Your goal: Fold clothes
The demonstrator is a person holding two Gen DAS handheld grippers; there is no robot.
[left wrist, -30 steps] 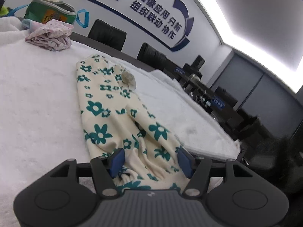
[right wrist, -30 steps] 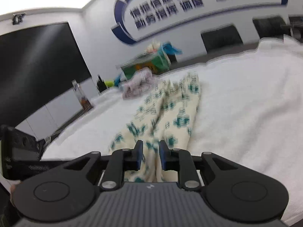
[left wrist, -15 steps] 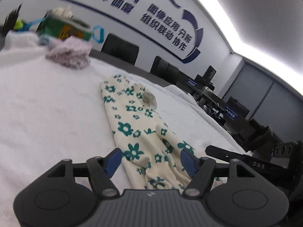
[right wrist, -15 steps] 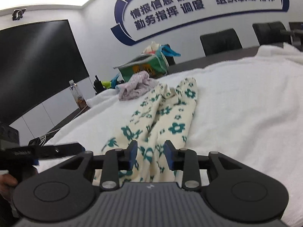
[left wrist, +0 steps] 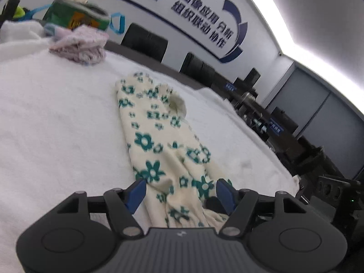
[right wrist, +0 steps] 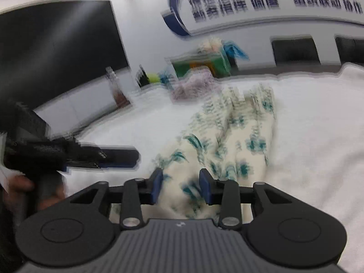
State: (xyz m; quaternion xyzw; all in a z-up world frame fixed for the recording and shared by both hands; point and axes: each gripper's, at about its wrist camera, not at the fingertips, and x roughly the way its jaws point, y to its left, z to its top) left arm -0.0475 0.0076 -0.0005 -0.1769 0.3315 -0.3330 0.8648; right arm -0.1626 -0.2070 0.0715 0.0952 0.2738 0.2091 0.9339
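Cream trousers printed with teal flowers lie stretched out lengthwise on the white blanket that covers the table. The cloth is soft and wrinkled, bunched along its middle; large blooms show at the near end, smaller ones at the far end. A pale inner lining shows at an opening near the far end, on the side away from the pink bundle. The near end reaches the blanket's near edge and runs under both tools.

Left gripper: jaws wide apart, blue pads flanking the near end of the trousers. Cloth lies between them; nothing is clamped.

Right gripper: jaws partly apart, a narrower gap than the left. Trouser cloth lies in the gap; pads do not appear to pinch it. This view is heavily blurred. From it the left tool shows at the trousers' left, with the hand wrapped on its handle.

Beyond the far end of the trousers, well apart, sits a crumpled pink garment. Just behind that stands a green bag with blue handles. A bottle stands past the blanket's edge, left of the pink garment in the right view.
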